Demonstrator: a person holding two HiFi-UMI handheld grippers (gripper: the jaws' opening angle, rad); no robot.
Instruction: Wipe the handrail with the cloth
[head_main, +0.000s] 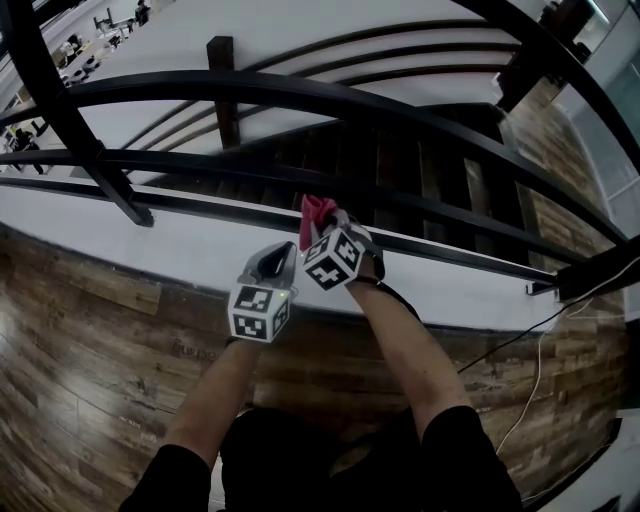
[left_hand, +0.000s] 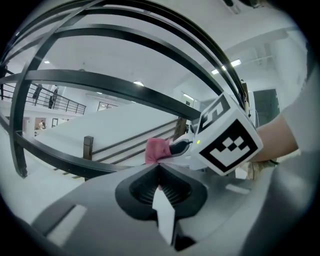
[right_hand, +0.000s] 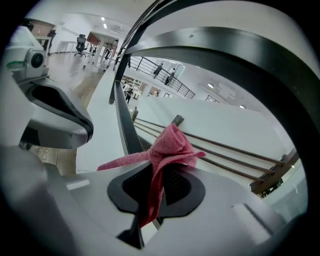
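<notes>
The black metal handrail (head_main: 300, 95) curves across the head view, with thinner bars (head_main: 200, 160) below it. My right gripper (head_main: 325, 222) is shut on a pink cloth (head_main: 315, 210), which it holds against a low bar (head_main: 440, 248). In the right gripper view the cloth (right_hand: 170, 147) bunches out of the shut jaws (right_hand: 159, 167), next to a dark bar (right_hand: 127, 130). My left gripper (head_main: 285, 255) sits just left of the right one, shut on nothing. In the left gripper view its jaws (left_hand: 159, 169) meet, with the cloth (left_hand: 157, 150) just beyond them.
Beyond the railing a staircase with dark treads (head_main: 400, 170) drops away. A slanted black post (head_main: 100, 170) stands at the left. I stand on wood-look flooring (head_main: 100, 340) behind a white ledge (head_main: 150, 235). A white cable (head_main: 540, 350) lies at the right.
</notes>
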